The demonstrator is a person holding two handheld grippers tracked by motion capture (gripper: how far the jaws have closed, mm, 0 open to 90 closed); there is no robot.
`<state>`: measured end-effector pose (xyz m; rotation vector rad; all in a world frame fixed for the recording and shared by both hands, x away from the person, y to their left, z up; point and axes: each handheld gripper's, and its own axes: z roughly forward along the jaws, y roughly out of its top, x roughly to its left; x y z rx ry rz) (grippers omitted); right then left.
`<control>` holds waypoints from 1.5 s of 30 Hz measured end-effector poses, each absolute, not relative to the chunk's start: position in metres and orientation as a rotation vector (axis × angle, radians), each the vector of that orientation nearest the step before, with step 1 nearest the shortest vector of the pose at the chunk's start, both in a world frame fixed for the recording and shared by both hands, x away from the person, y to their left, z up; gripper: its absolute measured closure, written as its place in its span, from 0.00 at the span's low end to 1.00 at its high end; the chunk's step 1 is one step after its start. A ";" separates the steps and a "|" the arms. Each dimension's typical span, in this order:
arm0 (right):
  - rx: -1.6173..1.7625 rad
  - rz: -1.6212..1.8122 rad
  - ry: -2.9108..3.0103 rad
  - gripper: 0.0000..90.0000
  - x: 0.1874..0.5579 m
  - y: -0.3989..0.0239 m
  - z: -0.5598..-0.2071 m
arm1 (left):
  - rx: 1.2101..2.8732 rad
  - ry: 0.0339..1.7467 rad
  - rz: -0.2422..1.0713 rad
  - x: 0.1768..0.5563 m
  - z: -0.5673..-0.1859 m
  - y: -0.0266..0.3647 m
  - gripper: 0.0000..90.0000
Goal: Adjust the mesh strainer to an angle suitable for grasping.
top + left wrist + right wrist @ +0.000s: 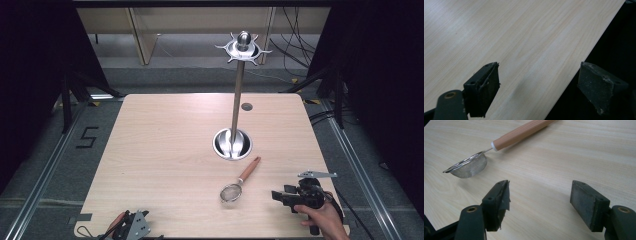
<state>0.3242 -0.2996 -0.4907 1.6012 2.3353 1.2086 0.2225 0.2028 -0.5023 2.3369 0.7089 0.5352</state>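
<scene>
A small mesh strainer (231, 192) with a wooden handle (249, 170) lies on the light wooden table (165, 150), in front of a metal hanging stand (238, 95). My right gripper (278, 196), held by a hand, stands open just right of the strainer, jaws pointing left. In the right gripper view the strainer (469, 166) lies ahead to the left of the open gripper (540, 200) and nothing is between the jaws. My left gripper (131, 225) rests at the table's front left edge. The left gripper view shows that gripper (540, 92) open over the table edge.
The stand has a round base (232, 144) at mid-table and a ring of hooks (243, 49) on top. A small grey disc (246, 106) is set in the table behind it. Dark floor and rails surround the table.
</scene>
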 end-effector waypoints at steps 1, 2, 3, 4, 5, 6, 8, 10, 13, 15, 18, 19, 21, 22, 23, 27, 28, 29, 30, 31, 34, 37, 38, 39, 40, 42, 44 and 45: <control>1.649 1.207 2.328 0.36 0.323 -0.297 -0.489 | 2.337 0.710 0.538 0.223 -0.502 0.203 0.19; 1.662 1.211 2.323 0.36 0.323 -0.296 -0.489 | 2.338 0.710 0.538 0.223 -0.502 0.203 0.19; 1.652 1.208 2.324 0.36 0.324 -0.296 -0.489 | 2.338 0.710 0.538 0.223 -0.502 0.203 0.19; 1.652 1.208 2.324 0.36 0.324 -0.296 -0.489 | 2.337 0.710 0.538 0.223 -0.502 0.203 0.19; 1.599 1.192 2.331 0.36 0.326 -0.298 -0.490 | 2.335 0.709 0.533 0.223 -0.502 0.203 0.19; 1.599 1.192 2.331 0.36 0.326 -0.298 -0.490 | 2.337 0.711 0.534 0.223 -0.502 0.203 0.19; 1.602 1.170 2.328 0.36 0.328 -0.296 -0.489 | 2.337 0.714 0.536 0.223 -0.503 0.203 0.19; 1.612 1.146 2.342 0.36 0.330 -0.294 -0.487 | 2.334 0.715 0.535 0.223 -0.503 0.203 0.19; 1.596 1.170 2.323 0.36 0.333 -0.292 -0.487 | 2.329 0.714 0.536 0.223 -0.504 0.203 0.19; 1.584 1.136 2.327 0.36 0.335 -0.290 -0.485 | 2.332 0.718 0.533 0.223 -0.503 0.203 0.19; 1.566 1.119 2.347 0.36 0.340 -0.285 -0.483 | 2.330 0.718 0.538 0.224 -0.504 0.203 0.19; 1.558 1.110 2.344 0.36 0.344 -0.282 -0.483 | 2.330 0.719 0.537 0.224 -0.504 0.203 0.19; 1.573 1.086 2.348 0.36 0.345 -0.279 -0.482 | 2.329 0.720 0.536 0.224 -0.505 0.203 0.19; 1.548 1.091 2.353 0.36 0.347 -0.279 -0.482 | 2.330 0.721 0.536 0.224 -0.505 0.203 0.19; 1.560 1.082 2.356 0.36 0.349 -0.276 -0.481 | 2.334 0.722 0.534 0.224 -0.504 0.203 0.19; 1.560 1.071 2.363 0.36 0.357 -0.268 -0.476 | 2.337 0.725 0.531 0.224 -0.504 0.203 0.19; 1.541 1.072 2.356 0.36 0.360 -0.265 -0.476 | 2.325 0.723 0.534 0.224 -0.505 0.203 0.19; 1.552 1.057 2.367 0.36 0.363 -0.261 -0.475 | 2.326 0.724 0.533 0.224 -0.505 0.203 0.19; 1.534 1.055 2.371 0.36 0.365 -0.259 -0.475 | 2.333 0.724 0.534 0.224 -0.504 0.203 0.19; 1.503 1.021 2.371 0.36 0.371 -0.253 -0.474 | 2.337 0.725 0.532 0.224 -0.504 0.203 0.19; 1.511 1.019 2.376 0.36 0.375 -0.245 -0.472 | 2.330 0.725 0.533 0.224 -0.504 0.203 0.19; 1.508 0.994 2.395 0.36 0.383 -0.232 -0.470 | 2.326 0.723 0.535 0.224 -0.504 0.203 0.19; 1.483 0.992 2.398 0.36 0.386 -0.231 -0.472 | 2.329 0.721 0.532 0.224 -0.504 0.203 0.19; 1.481 0.998 2.397 0.35 0.389 -0.229 -0.472 | 2.331 0.721 0.532 0.224 -0.504 0.203 0.19; 1.481 0.998 2.397 0.35 0.389 -0.229 -0.472 | 2.332 0.721 0.533 0.224 -0.504 0.203 0.19; 1.559 0.980 2.399 0.35 0.391 -0.224 -0.472 | 2.329 0.721 0.532 0.224 -0.504 0.203 0.19; 1.578 0.956 2.394 0.33 0.397 -0.218 -0.474 | 2.333 0.720 0.531 0.224 -0.504 0.203 0.19; 1.589 0.949 2.383 0.33 0.399 -0.216 -0.474 | 2.333 0.720 0.531 0.224 -0.504 0.203 0.19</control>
